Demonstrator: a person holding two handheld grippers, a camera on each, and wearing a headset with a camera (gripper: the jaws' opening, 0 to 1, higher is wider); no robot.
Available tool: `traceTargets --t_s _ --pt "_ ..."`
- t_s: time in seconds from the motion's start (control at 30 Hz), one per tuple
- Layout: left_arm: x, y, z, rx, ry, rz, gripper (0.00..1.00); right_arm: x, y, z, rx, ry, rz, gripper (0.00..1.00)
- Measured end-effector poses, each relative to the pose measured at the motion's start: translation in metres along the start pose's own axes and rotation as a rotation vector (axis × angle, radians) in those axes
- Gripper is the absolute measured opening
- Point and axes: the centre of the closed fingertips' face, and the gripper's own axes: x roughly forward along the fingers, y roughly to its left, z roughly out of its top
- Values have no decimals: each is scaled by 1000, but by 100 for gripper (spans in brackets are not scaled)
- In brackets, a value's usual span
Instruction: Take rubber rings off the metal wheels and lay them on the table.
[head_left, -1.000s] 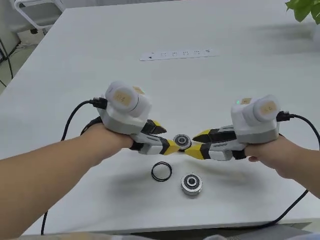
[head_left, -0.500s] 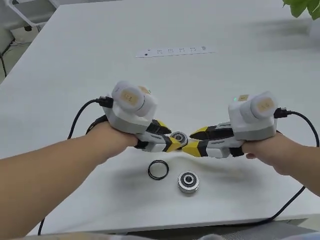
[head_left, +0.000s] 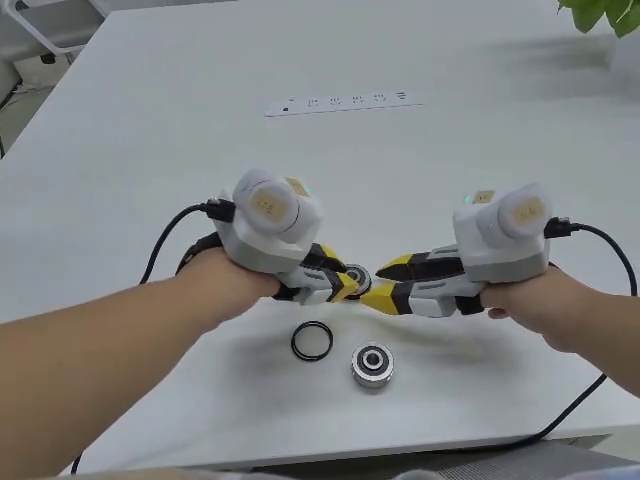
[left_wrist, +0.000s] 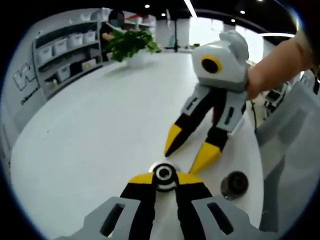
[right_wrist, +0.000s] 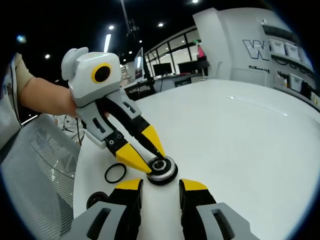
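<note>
My left gripper (head_left: 349, 279) is shut on a small metal wheel (head_left: 357, 277) and holds it a little above the white table (head_left: 450, 150). In the left gripper view the wheel (left_wrist: 164, 175) sits between the yellow tips of the left gripper (left_wrist: 164, 179). My right gripper (head_left: 384, 280) faces it from the right, open, its tips just short of the wheel (right_wrist: 161, 170). In its own view the right gripper (right_wrist: 161, 186) has nothing between its jaws. A loose black rubber ring (head_left: 312, 340) lies flat on the table below the grippers. A second metal wheel (head_left: 372, 364) lies beside the ring.
A white power strip (head_left: 335, 103) lies at the far middle of the table. Green plant leaves (head_left: 600, 15) show at the far right corner. Black cables (head_left: 165, 250) trail from both grippers. The table's front edge (head_left: 330, 452) runs close behind the loose wheel.
The head camera has shifted a little. Both grippers have edged slightly left with the wheel still held in the left one; the ring and second wheel lie as before.
</note>
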Motion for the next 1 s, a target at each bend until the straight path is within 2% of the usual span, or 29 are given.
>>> traceTargets --t_s 0.67,1.0 --pt "0 -1 -1 -25 -10 34 14 14 -1 4 -15 -14 -30 27" --pt "0 -1 -1 -30 -15 40 14 10 1 2 -59 0 -45 22"
